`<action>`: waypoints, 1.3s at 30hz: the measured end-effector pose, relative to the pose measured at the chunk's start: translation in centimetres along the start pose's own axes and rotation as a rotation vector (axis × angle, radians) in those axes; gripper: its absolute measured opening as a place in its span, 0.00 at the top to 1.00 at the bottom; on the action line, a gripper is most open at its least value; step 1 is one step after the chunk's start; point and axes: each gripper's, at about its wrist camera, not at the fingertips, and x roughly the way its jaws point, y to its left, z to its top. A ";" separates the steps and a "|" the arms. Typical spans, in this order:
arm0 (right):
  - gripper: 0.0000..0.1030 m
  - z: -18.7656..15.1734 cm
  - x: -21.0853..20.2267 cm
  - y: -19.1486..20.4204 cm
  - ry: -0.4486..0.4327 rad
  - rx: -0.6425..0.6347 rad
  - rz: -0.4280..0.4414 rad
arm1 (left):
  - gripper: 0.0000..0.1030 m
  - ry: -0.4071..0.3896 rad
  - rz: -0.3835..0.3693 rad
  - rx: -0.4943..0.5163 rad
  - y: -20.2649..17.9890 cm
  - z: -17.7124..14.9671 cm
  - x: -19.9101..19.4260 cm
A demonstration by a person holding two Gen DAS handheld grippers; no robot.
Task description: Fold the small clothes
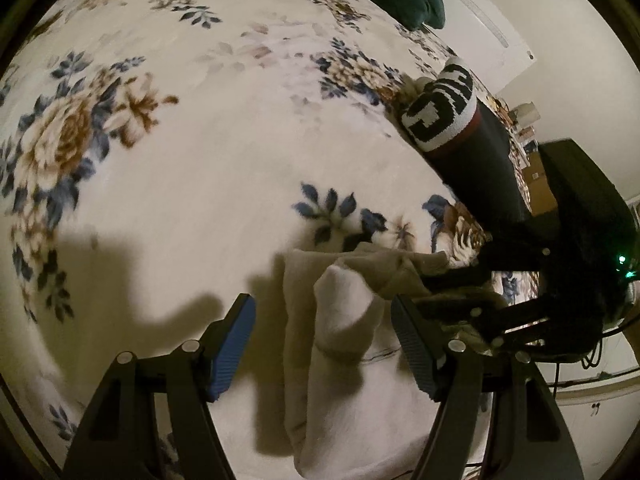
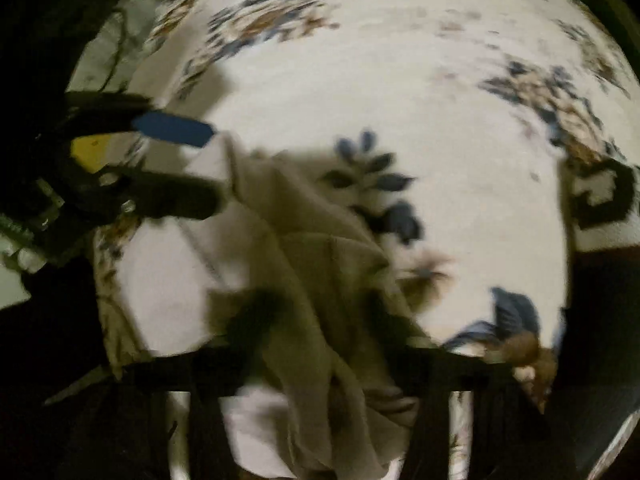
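1. A floral blanket [image 1: 200, 184] covers the bed.
2. The left gripper [image 1: 324, 344] stands spread wide over the white sock [image 1: 344, 344], pads clear of it.
3. The right gripper [image 2: 320, 336] pinches the sock's beige edge (badly blurred).
4. A black patterned sock [image 1: 448, 108] lies well apart.

Sock [image 1: 340, 344] lies on blanket [image 1: 200, 200], another sock [image 1: 452, 116] beyond.
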 end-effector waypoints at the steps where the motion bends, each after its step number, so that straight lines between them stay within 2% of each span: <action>1: 0.86 -0.3 -0.2 -0.1 0.010 0.001 0.029 | 0.34 -0.003 -0.005 -0.009 0.1 -0.1 0.0; 3: 0.88 -0.5 -0.4 -1.1 0.034 0.087 0.145 | 0.34 -0.009 -0.015 -0.016 0.2 -0.1 -0.2; 5: 0.91 -0.9 -0.6 -2.5 0.045 0.188 0.296 | 0.34 -0.017 -0.023 -0.011 0.0 0.1 -0.6; 7: 0.93 -1.6 -0.5 -4.1 0.074 0.346 0.581 | 0.34 -0.030 -0.038 0.004 -0.3 0.4 -1.1; 9: 0.94 -2.4 0.3 -5.5 0.105 0.453 0.712 | 0.34 -0.027 -0.045 0.016 -0.4 0.6 -1.1; 11: 0.94 -3.5 2.2 -7.8 0.133 0.602 0.700 | 0.34 -0.014 -0.050 0.020 -0.6 0.9 -0.6; 13: 0.93 -4.7 3.8 -10.0 0.149 0.734 0.638 | 0.34 0.002 -0.052 0.021 -0.7 1.2 -0.3; 15: 0.89 -5.1 3.0 -11.2 0.098 0.761 0.581 | 0.34 0.000 -0.058 0.041 -1.1 1.3 -0.4; 17: 0.74 -5.4 0.5 -11.4 0.026 0.751 0.532 | 0.34 0.003 -0.057 0.061 -1.3 1.2 -0.5; 18: 0.51 -5.7 -0.7 -11.3 -0.003 0.737 0.503 | 0.34 0.008 -0.056 0.065 -1.3 1.1 -0.5; 19: 0.36 -6.3 -2.8 -11.0 -0.051 0.710 0.437 | 0.34 0.018 -0.061 0.065 -1.3 0.9 -0.4; 20: 0.36 -6.8 -4.1 -10.5 -0.074 0.687 0.386 | 0.34 0.025 -0.065 0.062 -1.3 0.8 -0.2; 23: 0.36 -9.0 -6.6 -9.0 -0.088 0.632 0.302 | 0.34 0.053 -0.074 0.059 -1.3 0.1 0.4; 26: 0.36 -10.5 -5.9 -7.5 -0.064 0.596 0.290 | 0.37 0.048 -0.082 0.098 -1.9 -0.5 1.3; 27: 0.36 -11.1 -5.6 -7.0 -0.053 0.576 0.279 | 0.60 0.037 -0.092 0.108 -2.0 -0.6 1.4; 28: 0.37 -11.1 -4.9 -6.4 -0.048 0.565 0.278 | 0.95 0.039 -0.108 0.115 -2.3 -0.5 1.7; 29: 0.40 -11.4 -4.6 -6.1 -0.059 0.557 0.266 | 0.94 0.046 -0.100 0.119 -2.5 -0.4 2.0; 30: 0.70 -11.4 -4.3 -6.1 -0.083 0.581 0.253 | 0.93 0.029 -0.102 0.127 -2.7 -0.2 1.8; 31: 0.82 -11.7 -4.0 -6.5 -0.104 0.631 0.268 | 0.94 0.012 -0.112 0.130 -2.8 0.1 1.6; 34: 0.85 -12.1 -4.1 -7.4 -0.202 0.745 0.286 | 0.94 -0.022 -0.123 0.116 -2.7 1.3 1.0; 39: 0.86 -14.2 -4.1 -9.9 -0.261 0.902 0.329 | 0.94 -0.030 -0.120 0.027 -1.0 3.7 2.7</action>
